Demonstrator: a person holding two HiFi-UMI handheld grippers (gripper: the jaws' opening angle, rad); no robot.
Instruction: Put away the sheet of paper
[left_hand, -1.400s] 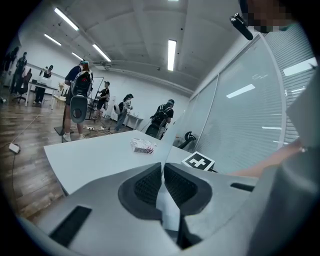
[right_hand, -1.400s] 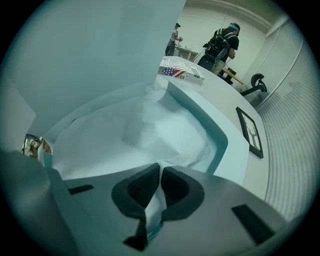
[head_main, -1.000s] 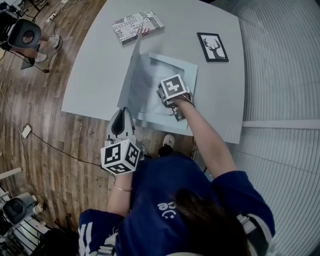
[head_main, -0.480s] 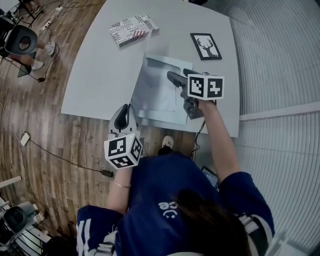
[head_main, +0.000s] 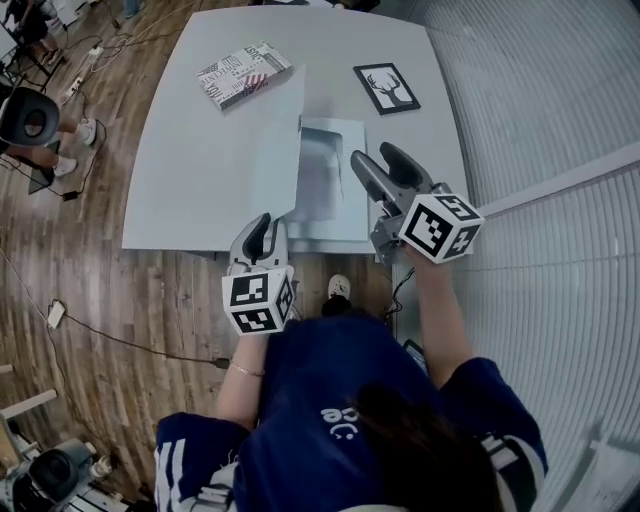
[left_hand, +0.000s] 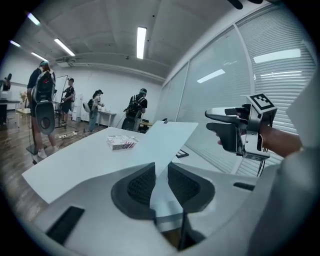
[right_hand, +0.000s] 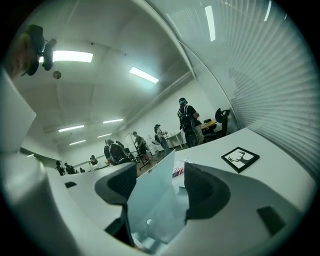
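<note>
a: left gripper (head_main: 265, 222) is parked right at the near edge of the table (head_main: 190, 170), and the folder's cover (head_main: 283, 150) stands up on edge, running straight between its jaws.

b: those jaws have just been opening. the cover is in the slot, but the pads look eased off it, so that claw reads as released, not pinching.

a: and the sheet of paper (head_main: 322, 178)?

b: lying flat inside the folder (head_main: 355, 228), on the lower leaf, just right of the raised cover. the folder's near edge stops a little short of the table's near edge.

a: right gripper (head_main: 375, 157) hangs above the folder's right side, jaws spread wide, nothing between them. its own view shows only the tilted cover far off through the gap.

b: room to move now. left of the cover it's bare tabletop all the way to the left edge.

a: the printed book (head_main: 243, 74) sits at the far left, well apart from the folder.

b: the framed deer picture (head_main: 386, 87) lies beyond the folder's far right corner, near but not touching.

a: on the right it's tight, just a narrow strip of table between the folder and the edge by the blinds (head_main: 540, 100).
</note>
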